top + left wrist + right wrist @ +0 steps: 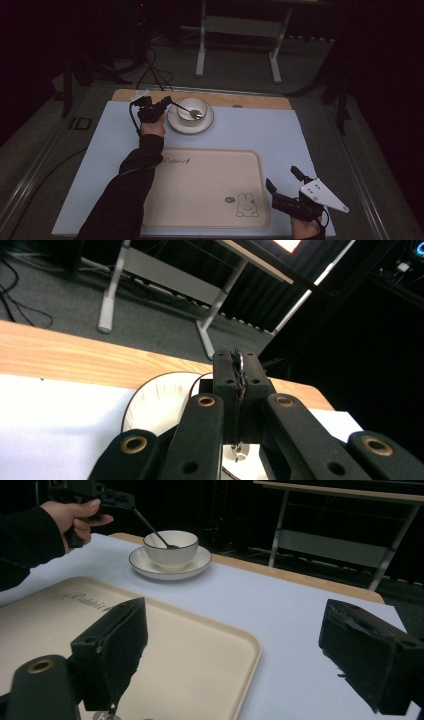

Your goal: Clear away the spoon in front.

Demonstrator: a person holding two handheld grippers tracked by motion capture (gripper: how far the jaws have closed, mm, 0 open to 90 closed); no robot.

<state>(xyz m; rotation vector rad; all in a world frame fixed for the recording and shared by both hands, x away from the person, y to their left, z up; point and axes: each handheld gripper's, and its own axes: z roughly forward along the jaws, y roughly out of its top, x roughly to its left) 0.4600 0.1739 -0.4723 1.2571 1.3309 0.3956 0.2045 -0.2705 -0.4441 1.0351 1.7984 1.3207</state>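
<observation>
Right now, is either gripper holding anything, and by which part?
The left gripper is shut on the spoon, pinching the end of its handle; the spoon's head sits in the bowl. The right gripper is open and holds nothing.

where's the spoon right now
In the high view the spoon is at the table's far left, its tip inside the white cup on the saucer, its handle clamped in the left gripper.

Spoon (239, 371) handle largely hidden between closed jaws; saucer (155, 402) half covered by gripper; tray (210, 645) cut off below.
</observation>
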